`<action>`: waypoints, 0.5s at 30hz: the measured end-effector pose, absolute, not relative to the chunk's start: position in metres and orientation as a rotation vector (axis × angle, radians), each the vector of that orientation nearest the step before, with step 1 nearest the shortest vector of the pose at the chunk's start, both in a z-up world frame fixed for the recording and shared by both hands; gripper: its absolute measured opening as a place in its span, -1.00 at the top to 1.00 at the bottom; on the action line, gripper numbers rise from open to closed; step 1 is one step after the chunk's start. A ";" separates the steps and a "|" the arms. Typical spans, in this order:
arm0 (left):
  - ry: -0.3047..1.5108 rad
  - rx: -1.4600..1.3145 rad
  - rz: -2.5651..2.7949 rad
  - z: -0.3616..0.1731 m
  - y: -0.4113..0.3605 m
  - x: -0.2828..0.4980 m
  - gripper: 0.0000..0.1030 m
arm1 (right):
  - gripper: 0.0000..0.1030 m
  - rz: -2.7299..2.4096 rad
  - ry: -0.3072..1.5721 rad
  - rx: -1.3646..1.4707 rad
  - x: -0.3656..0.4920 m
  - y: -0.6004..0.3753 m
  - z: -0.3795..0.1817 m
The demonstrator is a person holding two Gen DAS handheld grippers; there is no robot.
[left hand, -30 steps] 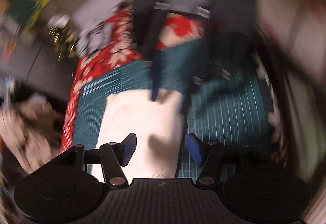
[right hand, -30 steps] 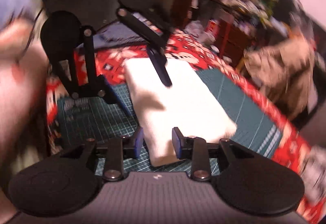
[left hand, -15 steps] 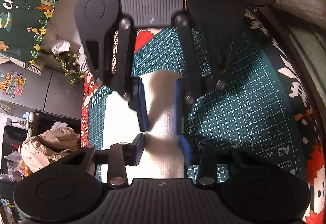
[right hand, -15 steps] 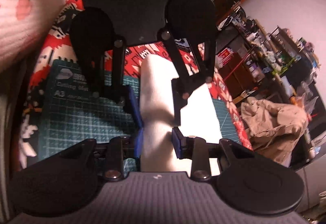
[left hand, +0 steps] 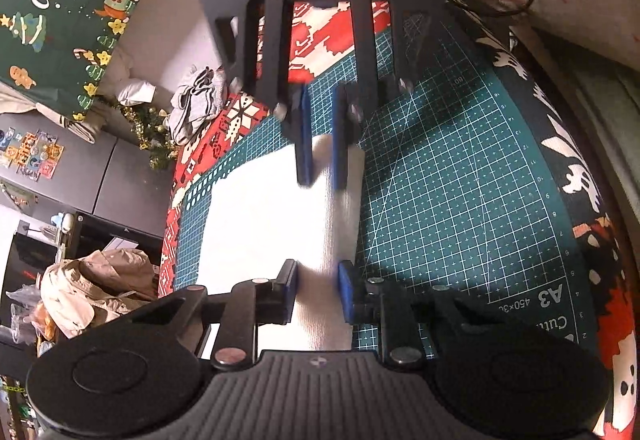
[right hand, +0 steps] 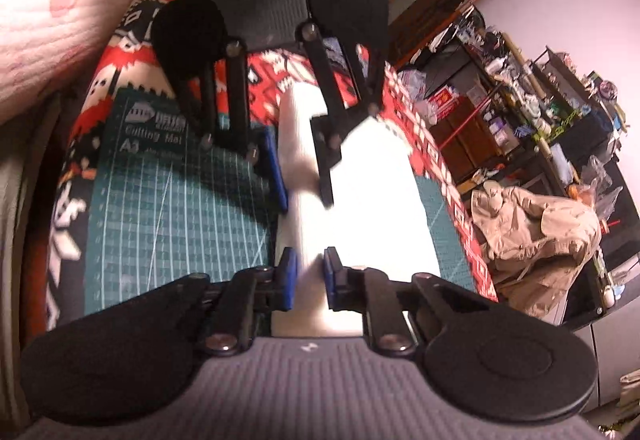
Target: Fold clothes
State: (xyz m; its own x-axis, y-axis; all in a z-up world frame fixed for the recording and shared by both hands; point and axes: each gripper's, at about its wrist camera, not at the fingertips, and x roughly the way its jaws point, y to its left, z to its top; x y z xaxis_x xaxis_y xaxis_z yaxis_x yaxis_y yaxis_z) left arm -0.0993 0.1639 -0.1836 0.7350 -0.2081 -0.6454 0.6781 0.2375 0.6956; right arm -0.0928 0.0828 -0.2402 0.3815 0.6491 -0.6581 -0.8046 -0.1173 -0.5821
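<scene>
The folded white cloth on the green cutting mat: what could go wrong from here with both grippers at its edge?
1. Both the left gripper and the right gripper straddle one long edge of the folded white cloth with their jaws apart; closing may catch only the top layer, so the fold opens.
2. The grippers face each other closely and may collide.
3. The cloth may slide on the green cutting mat.
</scene>
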 end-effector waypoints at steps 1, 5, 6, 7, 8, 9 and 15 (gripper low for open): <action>0.472 1.184 -0.636 -0.184 0.163 -0.100 0.58 | 0.74 1.242 0.185 -1.146 -0.094 0.076 -0.239; 0.483 1.183 -0.626 -0.185 0.161 -0.104 0.58 | 0.75 1.224 0.258 -1.109 -0.092 0.056 -0.232; 0.488 1.182 -0.624 -0.184 0.160 -0.104 0.57 | 0.78 1.219 0.277 -1.099 -0.091 0.051 -0.231; 0.493 1.178 -0.622 -0.183 0.160 -0.104 0.56 | 0.78 1.215 0.295 -1.089 -0.091 0.046 -0.229; 0.498 1.174 -0.620 -0.182 0.159 -0.104 0.56 | 0.78 1.210 0.313 -1.078 -0.090 0.041 -0.228; 0.499 1.170 -0.621 -0.181 0.159 -0.105 0.53 | 0.78 1.205 0.332 -1.068 -0.090 0.036 -0.226; 0.466 1.184 -0.653 -0.178 0.144 -0.108 0.49 | 0.70 1.202 0.503 -0.792 -0.071 0.029 -0.226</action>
